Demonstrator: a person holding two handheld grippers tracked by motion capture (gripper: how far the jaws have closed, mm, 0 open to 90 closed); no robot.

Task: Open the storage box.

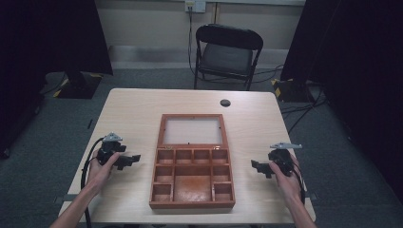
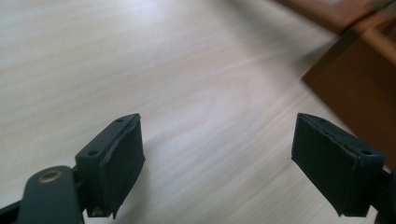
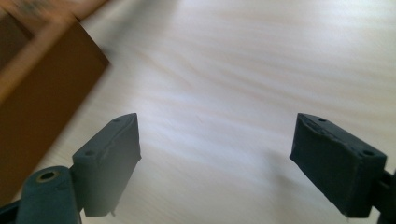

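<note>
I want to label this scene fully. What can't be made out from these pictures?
- Wooden box: whether its small compartments hold anything is too small to tell in the high view.
- Box in the left tongs' view: blurred, cut off by the right edge.
- Box in the right tongs' view: blurred, cut off by the left edge.

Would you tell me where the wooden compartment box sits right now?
In the high view, the wooden box lies open at the table's near-centre, between the left gripper and right gripper.
</note>
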